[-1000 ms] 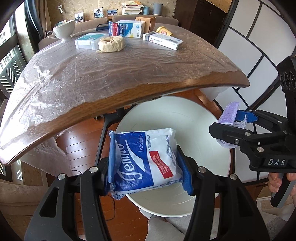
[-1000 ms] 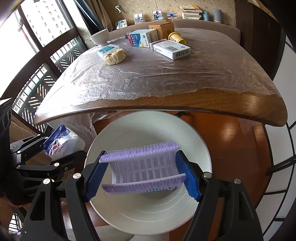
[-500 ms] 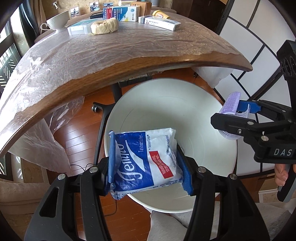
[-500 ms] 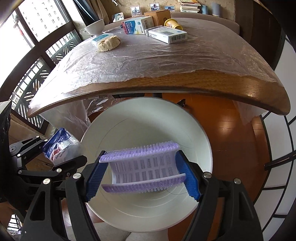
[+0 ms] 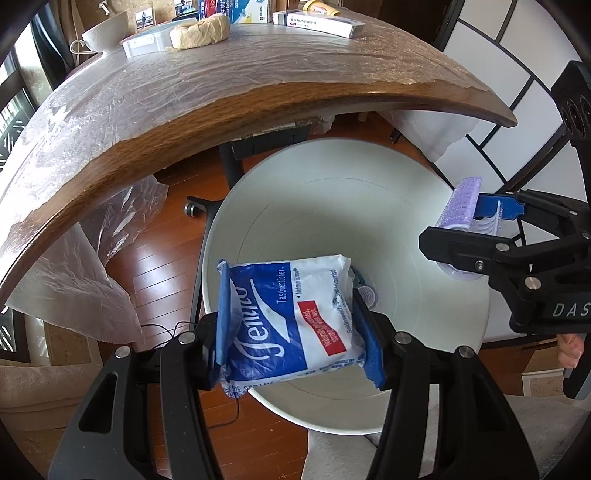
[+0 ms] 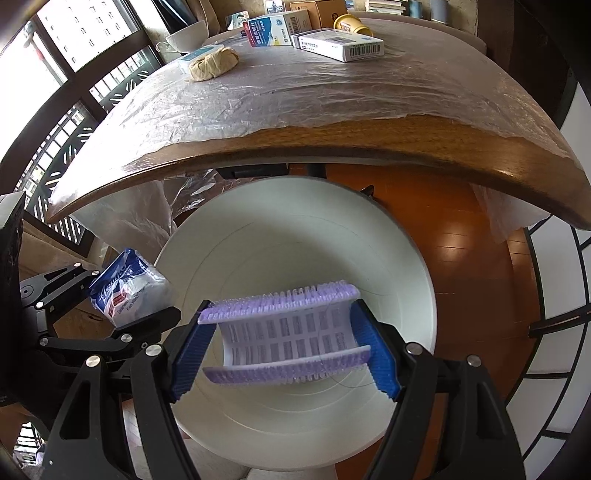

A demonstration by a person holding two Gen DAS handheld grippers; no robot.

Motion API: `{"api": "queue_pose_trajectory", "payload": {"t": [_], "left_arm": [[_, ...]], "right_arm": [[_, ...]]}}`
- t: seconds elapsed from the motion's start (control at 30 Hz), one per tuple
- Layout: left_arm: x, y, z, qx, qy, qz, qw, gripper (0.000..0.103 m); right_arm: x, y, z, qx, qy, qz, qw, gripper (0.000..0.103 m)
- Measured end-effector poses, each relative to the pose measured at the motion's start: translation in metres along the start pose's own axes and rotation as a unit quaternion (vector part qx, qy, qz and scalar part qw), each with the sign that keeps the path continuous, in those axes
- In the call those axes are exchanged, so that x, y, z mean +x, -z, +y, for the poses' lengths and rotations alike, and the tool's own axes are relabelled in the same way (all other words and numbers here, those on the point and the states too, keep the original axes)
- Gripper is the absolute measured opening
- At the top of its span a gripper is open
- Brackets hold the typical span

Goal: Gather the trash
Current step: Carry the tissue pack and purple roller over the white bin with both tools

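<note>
My left gripper (image 5: 295,325) is shut on a blue-and-white tissue pack (image 5: 291,317), held over the near left rim of a white bin (image 5: 369,206) on the floor. My right gripper (image 6: 284,339) is shut on a purple-and-white plastic roller (image 6: 284,332) and hangs over the bin's (image 6: 295,229) open mouth. Each gripper shows in the other's view: the right one (image 5: 476,225) at the bin's right rim, the left one (image 6: 125,295) at the bin's left rim with the pack (image 6: 127,286). Something small lies at the bin's bottom, mostly hidden.
A wooden table (image 5: 258,107) wrapped in clear film overhangs the bin's far side. On it lie boxes (image 6: 336,44), a tan wrapped lump (image 6: 214,64) and a white cup (image 5: 107,29). Loose plastic (image 5: 92,258) hangs from the table's left edge. A hand (image 5: 570,347) holds the right gripper.
Both grippers have sunk toward the bin with their loads, so the bin looms larger and the table edge sits higher in both views. Neither grip has changed.
</note>
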State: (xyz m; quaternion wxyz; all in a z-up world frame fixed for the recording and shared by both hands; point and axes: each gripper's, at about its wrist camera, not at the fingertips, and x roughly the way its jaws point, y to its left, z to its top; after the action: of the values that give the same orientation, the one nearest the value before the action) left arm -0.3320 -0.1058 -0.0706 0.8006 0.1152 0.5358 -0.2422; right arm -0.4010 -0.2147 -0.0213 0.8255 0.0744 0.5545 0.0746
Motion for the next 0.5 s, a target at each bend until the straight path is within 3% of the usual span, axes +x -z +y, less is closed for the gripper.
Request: {"api": "queue_pose_trajectory", "payload": {"t": [0.5], "left_arm": [[0.019,-0.002,0.003,0.011,-0.003,0.022,0.9997,0.058]], "right_arm": [[0.017,-0.007,-0.004,-0.007,0.002,0.019,1.0,0.074]]}}
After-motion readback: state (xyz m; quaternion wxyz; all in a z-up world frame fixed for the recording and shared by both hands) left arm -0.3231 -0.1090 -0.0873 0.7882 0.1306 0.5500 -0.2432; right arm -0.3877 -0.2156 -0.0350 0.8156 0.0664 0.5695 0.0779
